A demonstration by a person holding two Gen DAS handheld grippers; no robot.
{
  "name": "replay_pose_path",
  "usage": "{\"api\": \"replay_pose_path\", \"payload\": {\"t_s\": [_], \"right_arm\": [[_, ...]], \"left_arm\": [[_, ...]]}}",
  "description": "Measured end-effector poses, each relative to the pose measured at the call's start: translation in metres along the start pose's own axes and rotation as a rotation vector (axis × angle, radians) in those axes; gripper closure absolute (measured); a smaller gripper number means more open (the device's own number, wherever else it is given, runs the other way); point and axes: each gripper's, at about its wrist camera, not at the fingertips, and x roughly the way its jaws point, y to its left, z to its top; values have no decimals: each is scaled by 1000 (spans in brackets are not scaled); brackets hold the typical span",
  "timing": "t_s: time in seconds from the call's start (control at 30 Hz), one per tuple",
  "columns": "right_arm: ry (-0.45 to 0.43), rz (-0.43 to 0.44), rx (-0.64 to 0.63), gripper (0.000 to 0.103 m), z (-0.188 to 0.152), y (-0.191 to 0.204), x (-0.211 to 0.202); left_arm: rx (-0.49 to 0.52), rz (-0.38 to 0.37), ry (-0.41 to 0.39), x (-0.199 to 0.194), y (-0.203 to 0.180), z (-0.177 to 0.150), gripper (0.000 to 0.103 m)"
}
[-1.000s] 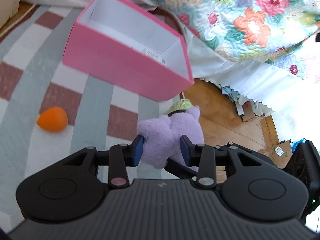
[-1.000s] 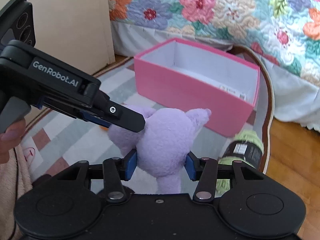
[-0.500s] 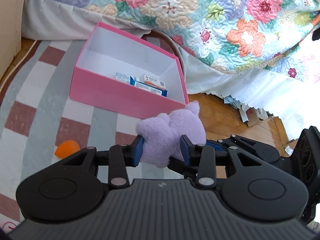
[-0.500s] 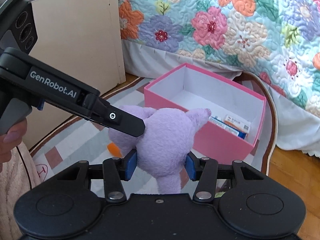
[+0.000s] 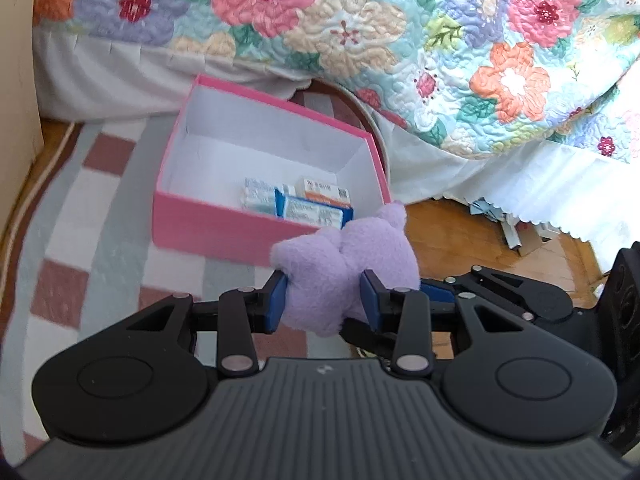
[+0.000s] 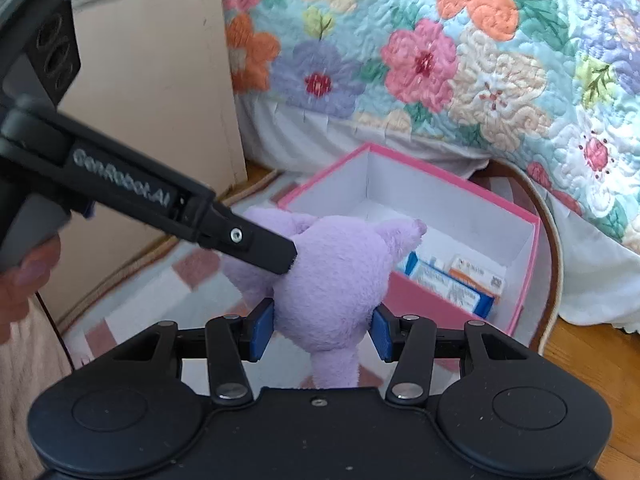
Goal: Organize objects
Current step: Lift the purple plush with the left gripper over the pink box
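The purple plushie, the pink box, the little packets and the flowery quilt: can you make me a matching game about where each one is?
Things:
1. purple plushie
2. pink box
3. small packets
4. flowery quilt

Places:
A. draped over the bed
B. lying inside the box
C. standing open on the checked rug
D. squeezed between the fingers of both the left gripper and the right gripper

Pairs: 1-D, 2-C, 3-B, 4-A
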Motion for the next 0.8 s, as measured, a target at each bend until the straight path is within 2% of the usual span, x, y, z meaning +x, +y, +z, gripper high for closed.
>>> {"api": "replay_pose_path", "payload": {"t_s": [0.13, 0.27, 0.4, 0.47, 0.67, 0.8], "right_arm": [[-55, 27, 71, 48, 13, -17, 2], [-68, 44, 106, 49, 28, -32, 9], [-67, 53, 109, 50, 41, -44, 23], [-92, 88, 115, 50, 46, -52, 31], [-45, 110, 149, 50, 56, -79, 75], [-4, 121, 241, 50, 55, -99, 108]], "left_arm": [[31, -4, -23, 4, -1, 18, 65], [42, -3, -29, 13, 0, 38, 65], [50, 32, -31, 26, 3, 55, 65], [44, 68, -28, 35, 5, 64, 65], [44, 140, 49, 82, 11, 93, 65], [38, 184, 80, 115, 21, 103, 65]]}}
